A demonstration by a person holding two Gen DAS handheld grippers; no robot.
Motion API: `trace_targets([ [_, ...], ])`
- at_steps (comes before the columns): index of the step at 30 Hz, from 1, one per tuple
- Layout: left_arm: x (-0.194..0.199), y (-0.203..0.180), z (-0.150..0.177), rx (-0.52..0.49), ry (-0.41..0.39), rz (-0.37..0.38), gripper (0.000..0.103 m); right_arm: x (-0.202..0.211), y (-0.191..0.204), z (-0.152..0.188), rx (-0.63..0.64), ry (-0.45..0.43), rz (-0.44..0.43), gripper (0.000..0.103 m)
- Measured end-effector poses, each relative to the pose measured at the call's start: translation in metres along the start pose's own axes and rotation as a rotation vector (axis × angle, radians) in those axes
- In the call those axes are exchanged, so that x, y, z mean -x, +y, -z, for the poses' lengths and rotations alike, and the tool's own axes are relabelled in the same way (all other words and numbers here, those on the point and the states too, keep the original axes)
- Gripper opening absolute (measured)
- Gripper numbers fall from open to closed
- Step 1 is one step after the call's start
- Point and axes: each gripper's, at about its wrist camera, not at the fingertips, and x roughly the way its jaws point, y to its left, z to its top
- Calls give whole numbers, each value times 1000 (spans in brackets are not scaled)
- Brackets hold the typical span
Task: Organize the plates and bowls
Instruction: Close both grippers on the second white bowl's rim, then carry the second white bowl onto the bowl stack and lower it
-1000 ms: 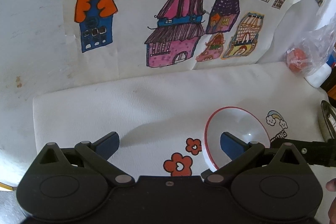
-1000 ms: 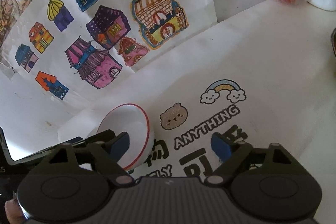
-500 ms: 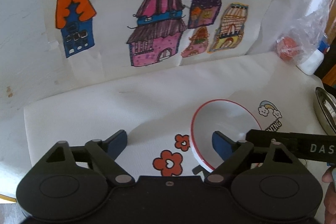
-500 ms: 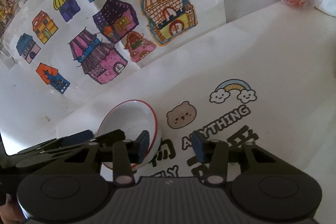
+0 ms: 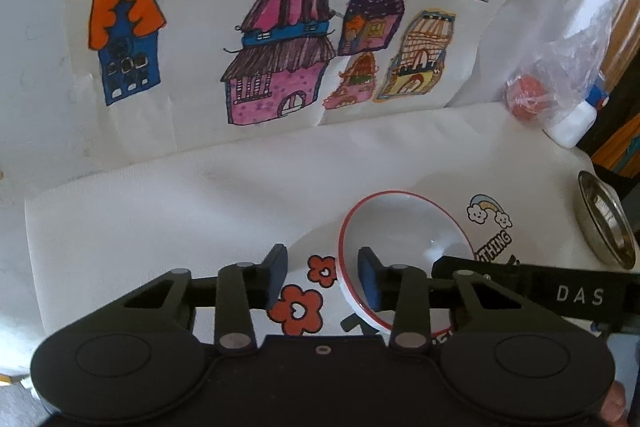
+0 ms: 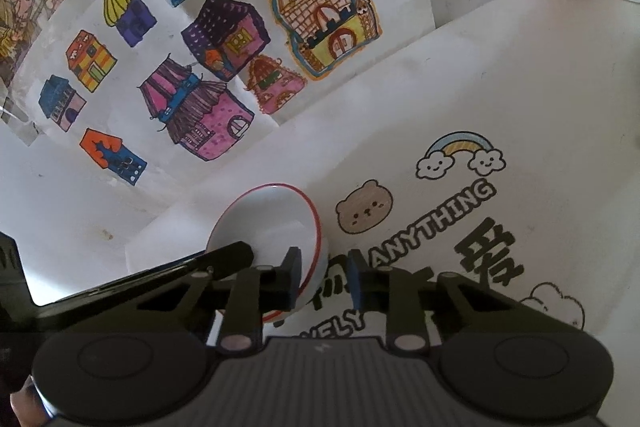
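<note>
A white bowl with a red rim (image 5: 404, 227) sits on the printed white tablecloth. It also shows in the right wrist view (image 6: 272, 219). My left gripper (image 5: 323, 277) straddles the bowl's left rim, its right finger inside the bowl and its left finger outside; the jaws are partly closed with a gap. My right gripper (image 6: 323, 277) straddles the bowl's right rim, its left finger inside; the jaws are narrow and near the rim, and contact is unclear.
A steel plate (image 5: 606, 223) lies at the table's right edge. A plastic bag with an orange ball (image 5: 528, 97) and a white bottle (image 5: 572, 123) stand at the back right. House drawings (image 5: 276, 67) hang on the wall behind.
Both grippers have narrowed around opposite rims of the bowl. The right gripper closed first, then the left. The bowl has hardly moved.
</note>
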Motion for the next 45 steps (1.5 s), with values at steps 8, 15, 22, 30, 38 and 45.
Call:
trace_targets([
  [8,2,-1,3,49,28,56,11,4,2,10,-2,18,4,16],
  [15,10,-5,13,89,48,65,9,20,2,25,-8,2,18,14],
  [22,38,-15,21,78,19,77,9,59,13,38,14,-44,7,14],
  [30,82,-29,30,42,-35,102,9,105,28,54,41,-91,7,14],
  [38,127,-43,51,1,-75,129,9,145,36,82,69,-121,13,14],
  [45,152,-56,73,-37,-90,155,9,172,35,107,82,-149,27,14],
])
